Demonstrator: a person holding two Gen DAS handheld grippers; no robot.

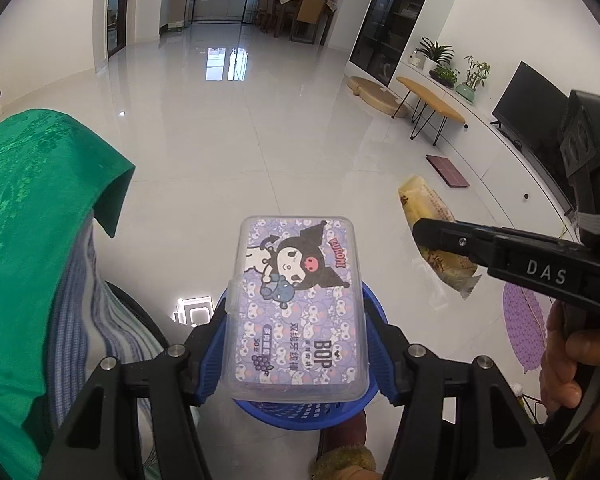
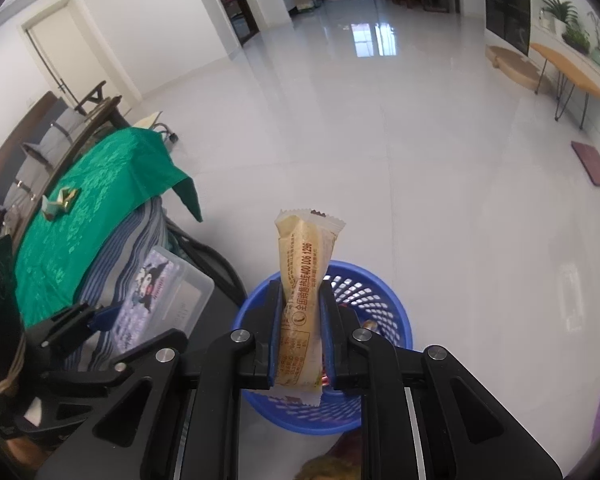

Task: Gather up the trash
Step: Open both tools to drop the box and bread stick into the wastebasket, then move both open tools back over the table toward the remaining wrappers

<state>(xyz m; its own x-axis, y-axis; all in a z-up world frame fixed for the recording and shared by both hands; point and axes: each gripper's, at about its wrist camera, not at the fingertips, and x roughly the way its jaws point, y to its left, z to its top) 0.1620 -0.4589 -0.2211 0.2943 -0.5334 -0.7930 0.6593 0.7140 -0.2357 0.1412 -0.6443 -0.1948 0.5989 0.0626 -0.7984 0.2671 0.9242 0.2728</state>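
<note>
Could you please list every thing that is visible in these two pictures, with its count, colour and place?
plastic box: one, clear with purple cartoon print, between the left tongs' pads
snack wrapper: one, yellow-beige, gripped in the right tongs
basket: one, blue, on the floor below both tongs
tablecloth: one, green, over the table at left
folded paper: one, pale green, on the tablecloth
side table: one, yellow top, by the right wall
television: one, black, right wall
potted plants: several, green, on the white counter
mat: one, dark red, on the floor
left tongs: black, blue pads
right tongs: black, shut
hand: one, holding the right tongs
</note>
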